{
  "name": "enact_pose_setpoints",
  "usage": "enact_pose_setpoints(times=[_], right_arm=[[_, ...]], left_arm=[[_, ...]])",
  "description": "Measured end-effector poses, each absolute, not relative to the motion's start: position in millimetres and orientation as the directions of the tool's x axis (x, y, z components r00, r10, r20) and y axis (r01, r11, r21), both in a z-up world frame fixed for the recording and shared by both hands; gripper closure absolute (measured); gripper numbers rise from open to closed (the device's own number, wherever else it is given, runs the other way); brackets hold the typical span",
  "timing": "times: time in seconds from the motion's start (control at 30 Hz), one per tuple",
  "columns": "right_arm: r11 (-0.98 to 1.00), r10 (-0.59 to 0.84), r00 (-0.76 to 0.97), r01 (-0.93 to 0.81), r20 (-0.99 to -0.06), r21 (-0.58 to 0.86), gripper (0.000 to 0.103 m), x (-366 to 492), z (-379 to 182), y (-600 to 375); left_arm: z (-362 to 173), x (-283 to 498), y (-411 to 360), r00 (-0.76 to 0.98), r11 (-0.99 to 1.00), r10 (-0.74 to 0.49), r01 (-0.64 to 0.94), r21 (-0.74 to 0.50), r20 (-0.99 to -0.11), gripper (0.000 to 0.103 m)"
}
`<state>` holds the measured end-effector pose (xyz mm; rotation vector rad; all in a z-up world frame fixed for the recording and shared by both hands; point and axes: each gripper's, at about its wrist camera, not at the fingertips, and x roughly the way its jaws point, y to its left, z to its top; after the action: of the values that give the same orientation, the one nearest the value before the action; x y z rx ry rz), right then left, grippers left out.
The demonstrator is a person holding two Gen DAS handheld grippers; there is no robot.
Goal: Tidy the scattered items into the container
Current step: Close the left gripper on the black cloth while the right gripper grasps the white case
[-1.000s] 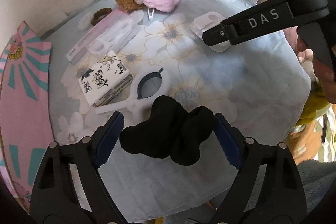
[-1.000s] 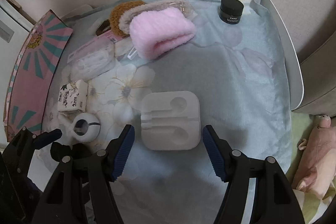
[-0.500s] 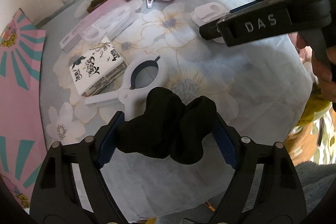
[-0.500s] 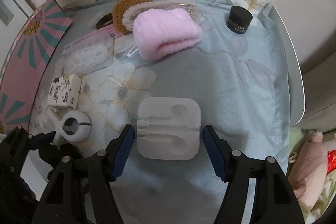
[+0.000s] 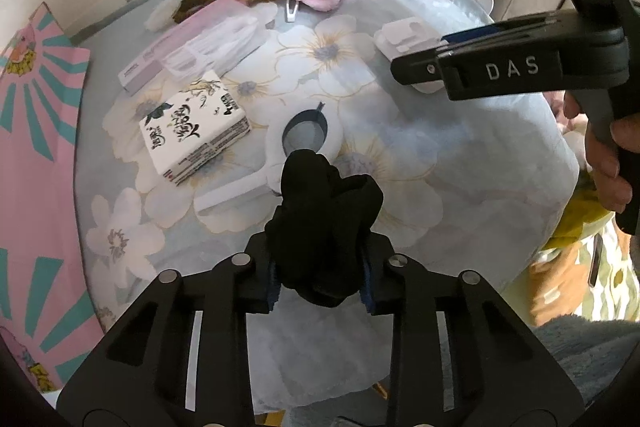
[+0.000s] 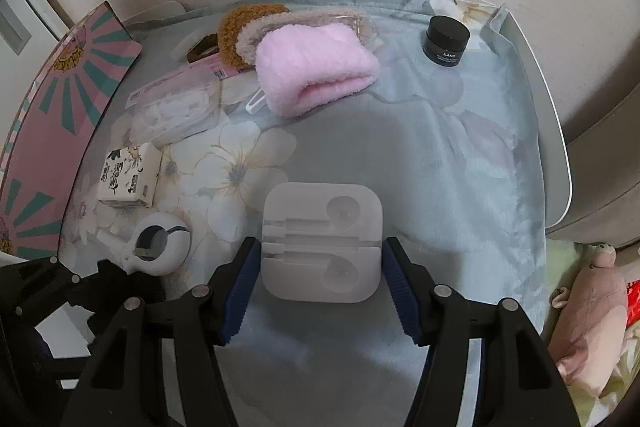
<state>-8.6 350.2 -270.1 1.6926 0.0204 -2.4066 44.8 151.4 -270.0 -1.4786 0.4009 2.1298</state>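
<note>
My left gripper (image 5: 320, 283) is shut on a black sock bundle (image 5: 326, 219) near the table's front edge. My right gripper (image 6: 320, 283) is open, its blue pads on either side of a white square cable holder (image 6: 322, 241) that lies flat on the floral cloth; I cannot tell if they touch it. The holder also shows in the left wrist view (image 5: 404, 37), partly behind the right gripper. A white ring-shaped clip (image 5: 304, 143) lies just beyond the sock.
On the cloth lie a printed tissue pack (image 5: 194, 131), a clear packet (image 5: 216, 45), a pink box (image 5: 176, 55), a pink fluffy cloth (image 6: 312, 71), brown fuzzy items (image 6: 240, 23) and a black jar (image 6: 447, 37). A pink-and-teal board (image 5: 32, 155) stands left.
My left gripper has closed on the black sock bundle, squeezing it narrow. My right gripper has moved forward so its pads flank the white holder.
</note>
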Motion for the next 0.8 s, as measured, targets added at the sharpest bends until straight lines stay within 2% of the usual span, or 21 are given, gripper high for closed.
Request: enact_pose_setpoints(times=[0.8], right_arm=[[-0.988,-0.147,-0.369,0.102,-0.918,0.118,0.045,1.5,-259.8,331.5]], left_arm=[[-236.6,34.0,122.4,-0.279,-0.820,0.347,-0.554,-0.145,-0.896,0.080]])
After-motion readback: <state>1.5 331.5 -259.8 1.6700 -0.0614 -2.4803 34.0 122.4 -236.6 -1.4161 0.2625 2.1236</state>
